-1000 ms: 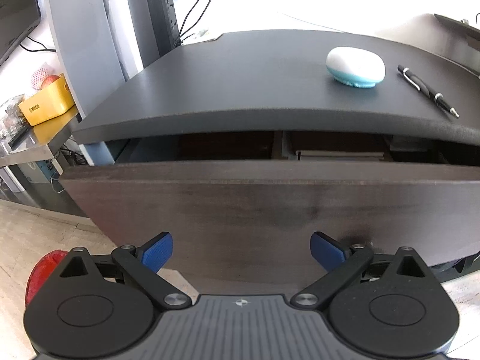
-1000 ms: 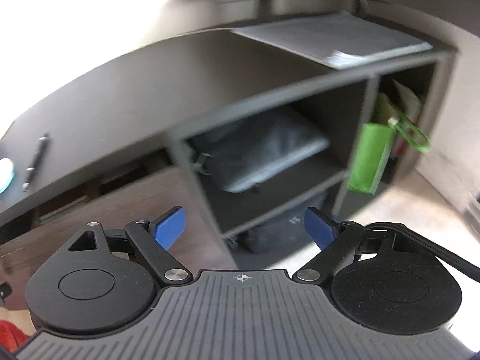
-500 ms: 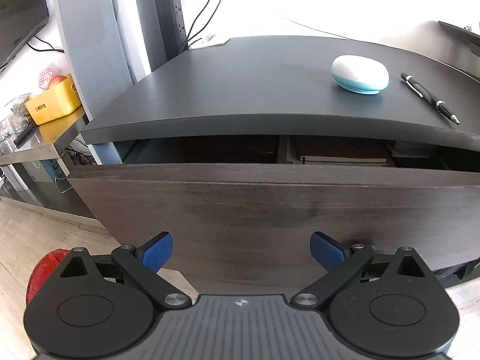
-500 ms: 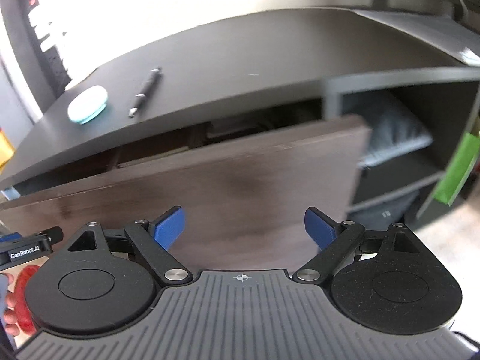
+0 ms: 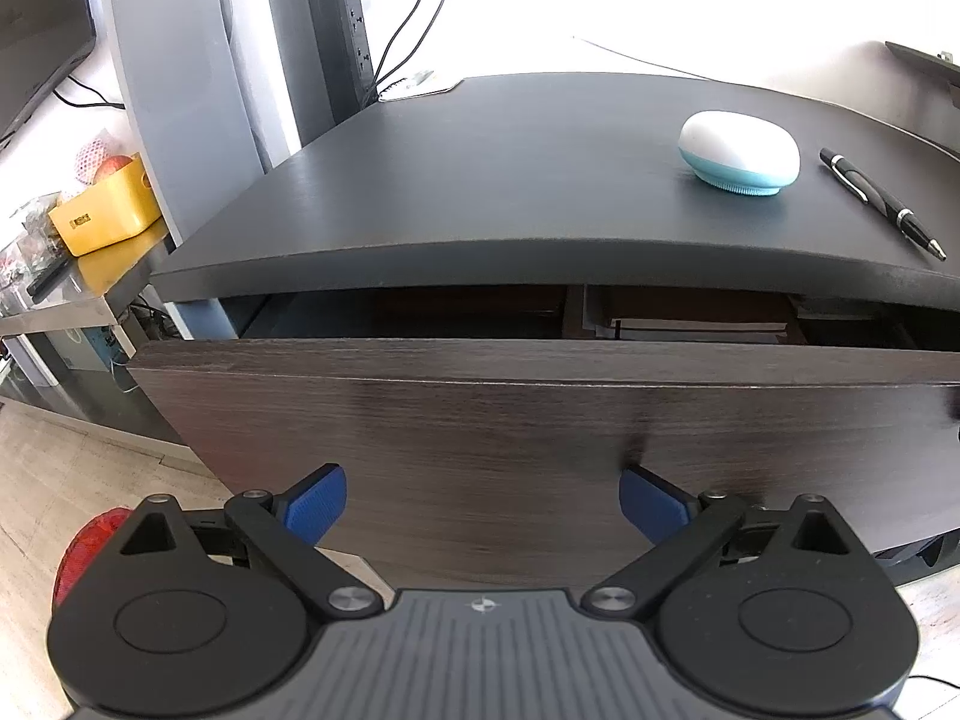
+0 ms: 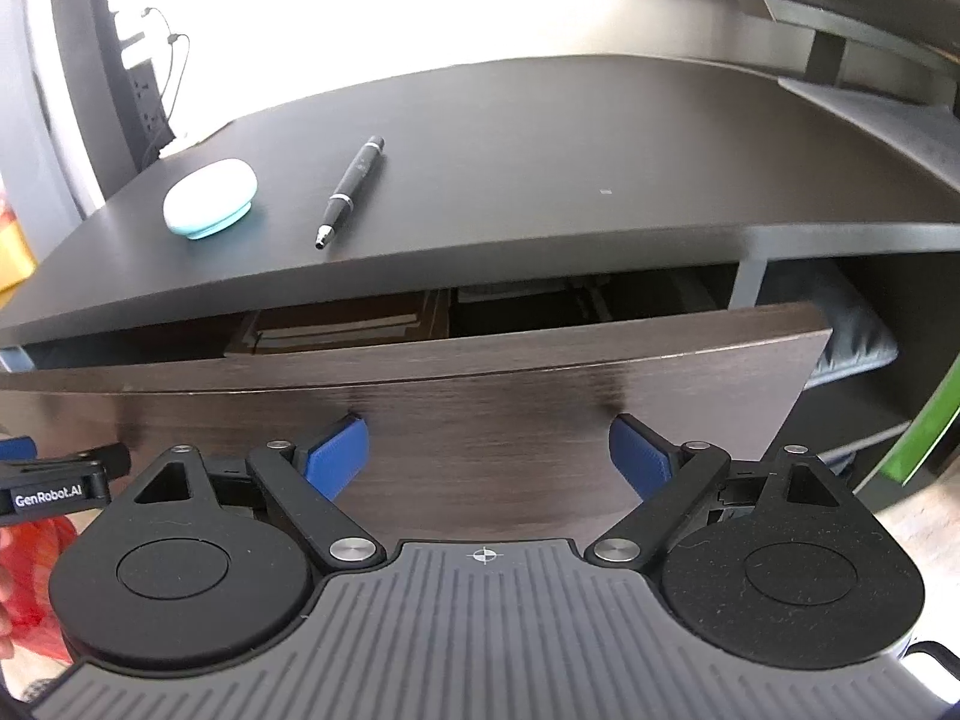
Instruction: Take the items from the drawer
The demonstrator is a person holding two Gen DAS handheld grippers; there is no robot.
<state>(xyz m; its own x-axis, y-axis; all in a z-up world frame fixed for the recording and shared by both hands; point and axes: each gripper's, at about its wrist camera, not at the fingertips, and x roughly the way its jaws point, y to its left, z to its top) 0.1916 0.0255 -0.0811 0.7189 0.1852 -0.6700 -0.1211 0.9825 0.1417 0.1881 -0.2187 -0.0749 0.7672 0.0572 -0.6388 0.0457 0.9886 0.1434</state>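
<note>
facing the drawer [image 5: 540, 420], both grippers gape empty.

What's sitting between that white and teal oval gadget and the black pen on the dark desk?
Nothing: only bare dark desktop separates the white and teal oval gadget from the black pen. Both wrist views show it.

I see yellow box [image 5: 105, 210] on side table left of desk | green bag [image 6: 924, 432] by right shelves | power strip [image 5: 354, 30] behind desk
</note>
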